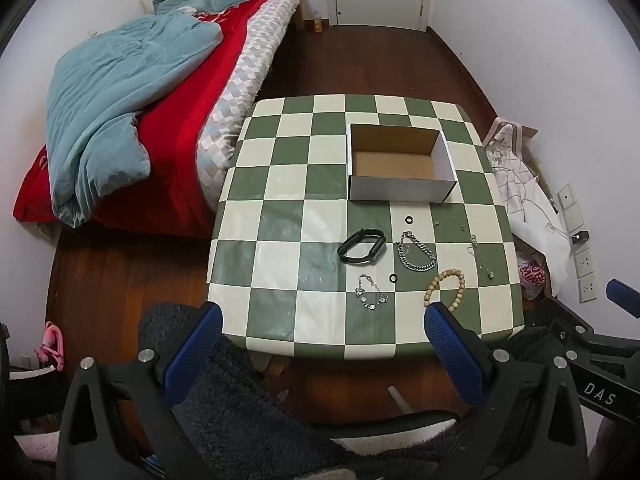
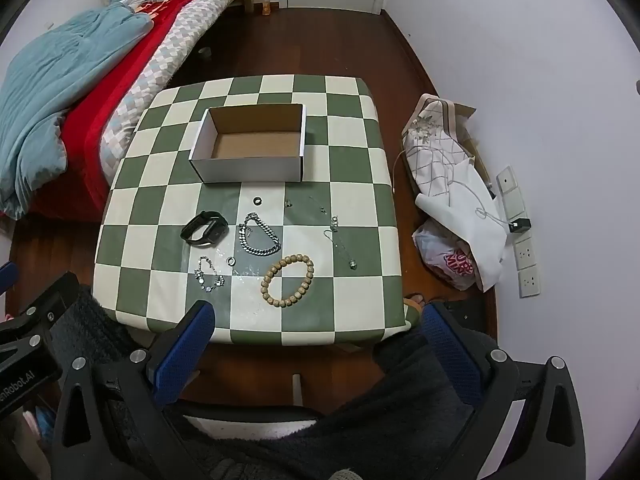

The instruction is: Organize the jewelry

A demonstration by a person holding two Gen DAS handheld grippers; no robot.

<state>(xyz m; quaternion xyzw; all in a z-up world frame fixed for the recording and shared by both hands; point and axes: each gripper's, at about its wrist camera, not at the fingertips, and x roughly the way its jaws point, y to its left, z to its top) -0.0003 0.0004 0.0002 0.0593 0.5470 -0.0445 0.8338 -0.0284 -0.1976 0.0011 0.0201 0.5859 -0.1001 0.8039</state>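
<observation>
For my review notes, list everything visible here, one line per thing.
table: 1, green and cream checks, centre
box: 1, white outside, brown inside, empty, far part of table
black band: 1, left of chain
chain bracelet: 1, silver, mid-table
bead bracelet: 1, tan, near edge
crystal bracelet: 1, silver, near left
thin necklace: 1, silver, right
small rings: 2, dark
bed: 1, red, teal quilt, left
left claw: open, empty
right claw: open, empty
</observation>
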